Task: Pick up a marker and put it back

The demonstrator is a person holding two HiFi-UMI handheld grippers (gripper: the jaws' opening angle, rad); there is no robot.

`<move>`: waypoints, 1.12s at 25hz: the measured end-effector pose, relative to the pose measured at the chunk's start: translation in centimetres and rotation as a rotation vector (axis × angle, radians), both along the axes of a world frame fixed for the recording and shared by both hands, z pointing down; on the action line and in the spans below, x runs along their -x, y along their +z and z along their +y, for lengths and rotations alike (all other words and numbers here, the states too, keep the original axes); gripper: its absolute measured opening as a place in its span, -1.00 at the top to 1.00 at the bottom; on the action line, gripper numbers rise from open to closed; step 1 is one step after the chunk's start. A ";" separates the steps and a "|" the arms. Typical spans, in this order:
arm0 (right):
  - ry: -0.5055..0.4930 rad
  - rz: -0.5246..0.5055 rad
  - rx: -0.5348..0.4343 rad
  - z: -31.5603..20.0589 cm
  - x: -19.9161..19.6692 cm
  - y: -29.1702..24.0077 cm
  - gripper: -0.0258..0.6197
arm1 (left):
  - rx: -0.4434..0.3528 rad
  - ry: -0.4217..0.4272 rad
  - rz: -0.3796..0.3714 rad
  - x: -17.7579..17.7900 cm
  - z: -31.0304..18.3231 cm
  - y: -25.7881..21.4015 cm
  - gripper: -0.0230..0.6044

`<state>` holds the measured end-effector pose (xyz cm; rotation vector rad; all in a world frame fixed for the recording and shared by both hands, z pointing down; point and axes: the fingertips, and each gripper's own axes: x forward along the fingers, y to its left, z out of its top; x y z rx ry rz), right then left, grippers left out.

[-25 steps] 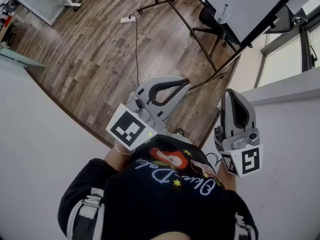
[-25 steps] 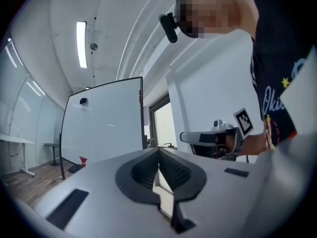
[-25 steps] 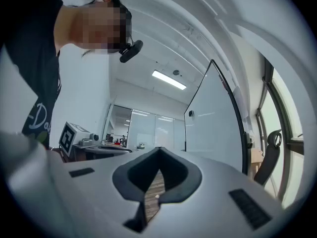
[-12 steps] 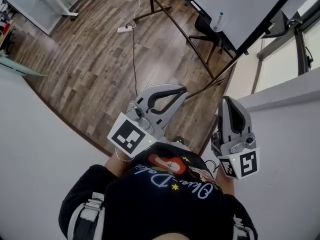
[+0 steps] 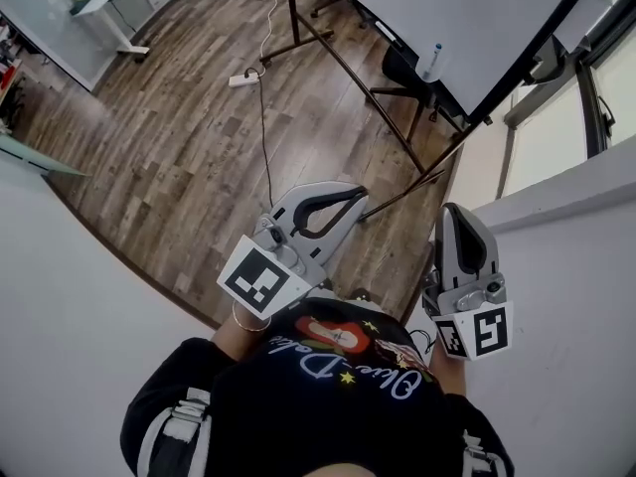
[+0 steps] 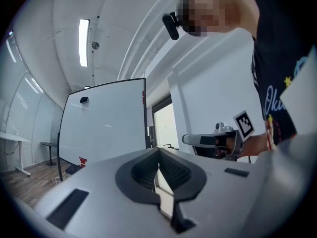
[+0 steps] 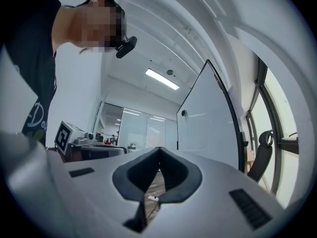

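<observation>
Head view: marker point(image 5: 434, 58) sits roughly upright at the whiteboard's point(image 5: 467, 8) lower edge, far ahead, well apart from both grippers. Left gripper point(image 5: 360, 195) and right gripper point(image 5: 452, 210) pressed together, empty. Right one likely better aligned.

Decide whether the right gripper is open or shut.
Shut: the fingers of the grey plastic right gripper meet at their tips, with nothing between them.

Office: standing whiteboard point(image 5: 477, 8), desk point(image 5: 60, 13), glass partitions point(image 7: 133, 128)
</observation>
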<state>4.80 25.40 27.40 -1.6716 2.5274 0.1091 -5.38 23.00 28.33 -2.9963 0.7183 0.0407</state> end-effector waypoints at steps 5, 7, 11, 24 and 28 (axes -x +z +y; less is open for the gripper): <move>0.010 0.006 -0.006 -0.6 2.1 -0.2 0.92 | -0.001 0.011 0.015 1.9 -0.8 -0.3 0.92; 0.018 0.021 -0.003 -0.6 2.9 0.0 0.92 | 0.012 0.010 0.026 2.6 -1.1 -0.1 0.92; 0.048 0.021 0.008 -0.9 3.1 0.4 0.92 | 0.034 0.019 0.034 3.4 -1.9 0.6 0.92; 0.076 0.031 0.035 -6.4 1.9 1.6 0.92 | 0.049 -0.081 -0.005 5.6 -7.1 1.7 0.92; 0.098 0.000 -0.003 -9.8 1.0 1.2 0.92 | 0.041 -0.114 -0.014 6.3 -10.3 1.7 0.92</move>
